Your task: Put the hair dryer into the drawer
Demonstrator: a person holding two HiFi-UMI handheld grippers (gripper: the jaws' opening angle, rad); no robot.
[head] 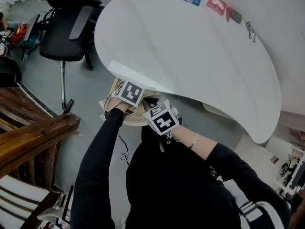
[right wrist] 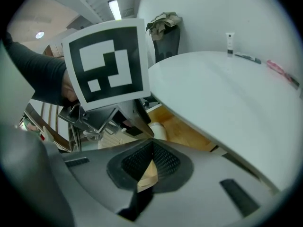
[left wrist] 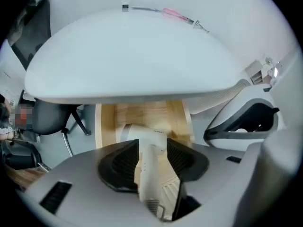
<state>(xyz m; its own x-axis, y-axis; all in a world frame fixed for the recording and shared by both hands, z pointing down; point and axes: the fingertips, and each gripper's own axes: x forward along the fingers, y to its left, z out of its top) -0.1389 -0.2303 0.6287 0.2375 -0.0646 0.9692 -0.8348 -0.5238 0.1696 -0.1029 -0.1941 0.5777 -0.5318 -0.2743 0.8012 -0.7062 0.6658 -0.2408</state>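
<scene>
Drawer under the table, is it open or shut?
Open. The drawer sticks out from under the white table, its wooden floor showing around the hair dryer.

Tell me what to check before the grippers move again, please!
1. Hair dryer lies inside the drawer: ok.
2. Left gripper jaws apart, not squeezing the handle: ok.
3. Left gripper clear of the handle: not ok, it sits between the jaws.
4. Drawer closed: not ok, it stands open under the table.
5. Right gripper jaws together at the tips: ok.
6. Cord all inside: cannot tell.
</scene>
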